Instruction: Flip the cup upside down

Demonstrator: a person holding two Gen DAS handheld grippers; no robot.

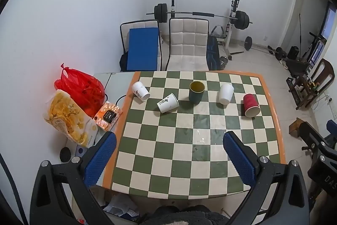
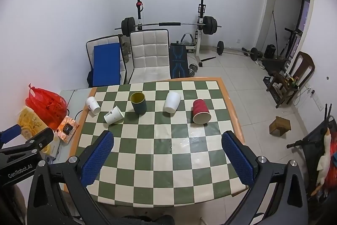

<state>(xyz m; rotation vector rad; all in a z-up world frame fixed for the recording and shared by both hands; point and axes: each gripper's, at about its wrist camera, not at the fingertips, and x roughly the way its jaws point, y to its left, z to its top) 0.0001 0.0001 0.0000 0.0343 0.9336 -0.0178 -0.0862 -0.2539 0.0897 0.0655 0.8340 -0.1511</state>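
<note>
- Standing upright on the checkered table, the dark green cup shows a yellow-olive inside and an open mouth facing up; its long axis is vertical. It sits in the far half of the table, roughly mid-row between the other cups.
- Left of it, a white printed paper cup lies on its side, mouth turned toward the table's left edge, just beside the green cup but apart from it.
- Farther left, a second white printed cup lies tipped near the orange border, mouth toward the near right.
- Right of the green cup, a plain white cup stands mouth down, wide end on top as far as the fisheye lets me judge.
- A red ribbed cup lies on its side at the far right, mouth toward the camera.
- The left gripper hovers over the near half of the table, blue-padded fingers spread wide, holding nothing.
- The right gripper likewise has its fingers spread wide and empty.
- In the right wrist view the left gripper's body reads "GenRobot.AI"; print on the white cups is too small to read.
</note>
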